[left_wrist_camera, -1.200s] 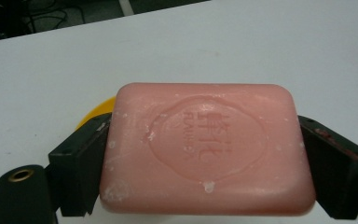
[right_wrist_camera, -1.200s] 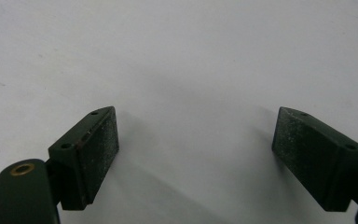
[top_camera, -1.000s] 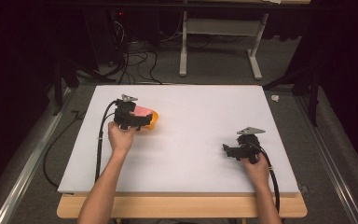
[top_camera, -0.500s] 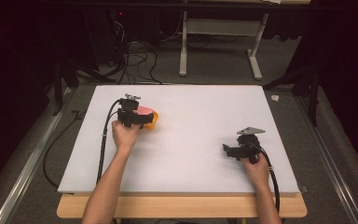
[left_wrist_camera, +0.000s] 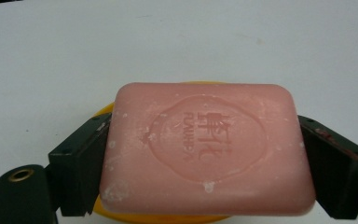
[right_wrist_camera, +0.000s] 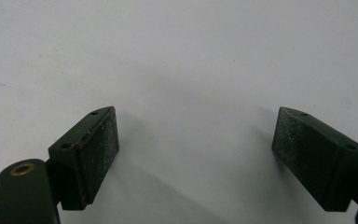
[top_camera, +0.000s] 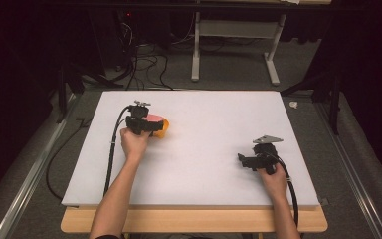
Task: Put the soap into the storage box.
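Left gripper (top_camera: 151, 127): held in the person's left hand (top_camera: 133, 144) over the far left part of the desk (top_camera: 209, 149). Its two black fingers (left_wrist_camera: 81, 163) press on the short ends of the soap, one on each side, so it is pinching the bar.

Soap (left_wrist_camera: 207, 149): a pink rectangular bar with rounded corners and a stamped oval mark on its top face. It sits directly over the yellow dish, flat side up. Whether it already rests in the dish or hangs just above it, I cannot tell from here.

Soap's long axis: it runs from one finger across to the other, crosswise to the direction in which the left gripper points. The broad stamped face looks upward; the bar lies level, not tilted.

Yellow dish (top_camera: 165, 128): touching or just under the soap, with only its rim peeking out at the soap's near and far edges.

Progress: the soap has been carried to the dish and is lined up with it, so the placing looks almost done. What seems left is to spread the fingers, let the bar settle, and draw the gripper away without dragging the dish along.

Right gripper (top_camera: 246, 162): well to the right of the soap, low over bare desk, in the person's right hand (top_camera: 273, 179). Its fingers (right_wrist_camera: 86, 156) are spread wide with nothing between them; it looks idle.
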Tool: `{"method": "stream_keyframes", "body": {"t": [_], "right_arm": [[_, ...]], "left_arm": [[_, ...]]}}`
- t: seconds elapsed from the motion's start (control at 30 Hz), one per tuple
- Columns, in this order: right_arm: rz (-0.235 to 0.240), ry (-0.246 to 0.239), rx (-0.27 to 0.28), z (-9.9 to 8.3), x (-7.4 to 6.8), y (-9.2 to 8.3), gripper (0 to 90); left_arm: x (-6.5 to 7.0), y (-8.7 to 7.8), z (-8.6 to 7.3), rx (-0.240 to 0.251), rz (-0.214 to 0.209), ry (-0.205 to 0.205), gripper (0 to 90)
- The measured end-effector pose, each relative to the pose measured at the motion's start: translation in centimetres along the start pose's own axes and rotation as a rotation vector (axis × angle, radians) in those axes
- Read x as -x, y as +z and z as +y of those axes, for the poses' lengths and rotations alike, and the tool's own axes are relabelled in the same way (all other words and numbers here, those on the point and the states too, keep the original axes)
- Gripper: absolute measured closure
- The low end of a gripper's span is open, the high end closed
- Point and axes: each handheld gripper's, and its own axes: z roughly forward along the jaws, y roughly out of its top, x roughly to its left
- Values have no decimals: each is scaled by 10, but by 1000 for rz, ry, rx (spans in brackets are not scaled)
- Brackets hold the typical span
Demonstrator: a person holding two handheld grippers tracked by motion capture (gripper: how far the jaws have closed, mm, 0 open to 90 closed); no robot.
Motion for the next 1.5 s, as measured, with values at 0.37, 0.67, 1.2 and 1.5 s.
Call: {"method": "stream_keyframes", "body": {"t": [0.37, 0.67, 1.2, 1.5], "right_arm": [[0, 0, 0, 0, 0, 0, 150], [-1, -1, 1, 0, 0, 0, 150], [-1, -2, 1, 0, 0, 0, 150], [-1, 0, 0, 0, 0, 0, 150]], "left_arm": [[-4, 7, -1, -11, 7, -17, 137], [-5, 11, -2, -26, 3, -25, 137], [-3, 18, -4, -56, 17, -27, 135], [-2, 4, 1, 21, 2, -24, 141]]}}
